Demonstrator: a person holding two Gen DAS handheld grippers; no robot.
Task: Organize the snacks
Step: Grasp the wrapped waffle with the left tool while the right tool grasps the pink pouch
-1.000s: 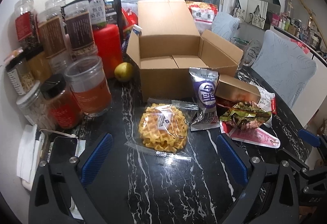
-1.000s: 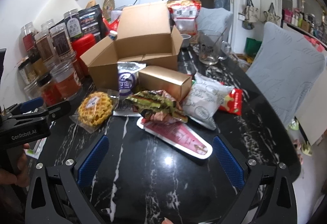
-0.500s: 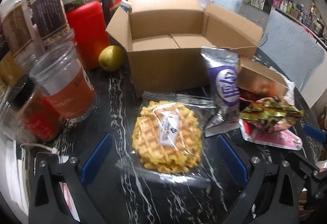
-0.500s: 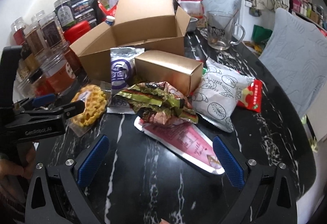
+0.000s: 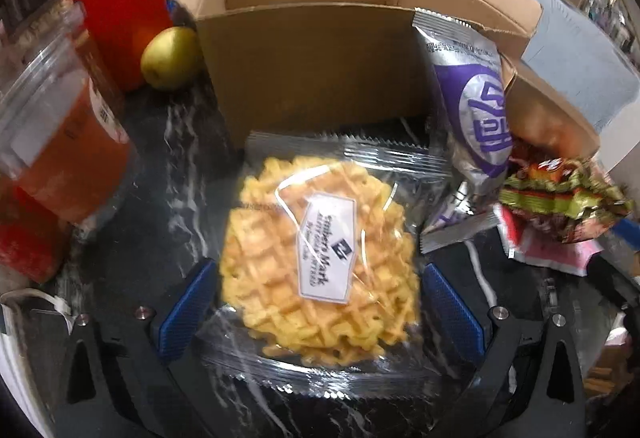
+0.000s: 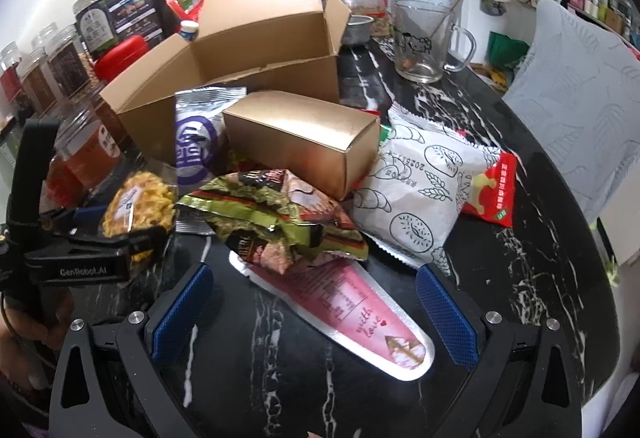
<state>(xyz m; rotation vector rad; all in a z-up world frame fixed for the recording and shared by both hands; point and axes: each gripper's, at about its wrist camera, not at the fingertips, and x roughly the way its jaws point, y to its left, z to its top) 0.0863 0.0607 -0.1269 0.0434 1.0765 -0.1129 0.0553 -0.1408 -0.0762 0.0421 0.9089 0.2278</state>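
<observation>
Since a second ago the left gripper [image 5: 320, 312] has closed in on the waffle packet [image 5: 320, 258] — jaws spread, straddling it, probably not yet touching. It lies on the surface just before the cardboard box [image 5: 312, 66]. Right gripper [image 6: 314, 312] hovers released over the pink packet [image 6: 352, 310].

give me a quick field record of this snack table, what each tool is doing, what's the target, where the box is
left tool: open, fingers either side of the waffle pack, not closed on it
right tool: open, over the pink wedge packet, holding nothing
cardboard box: flaps open, behind the snacks
purple-and-silver packet: leaning on the cardboard box front
gold box: closed, on the snack pile
green crumpled wrapper: partly over the pink wedge packet
white bread packet: right of the gold box
likely next step: left tool closes on the waffle pack
</observation>
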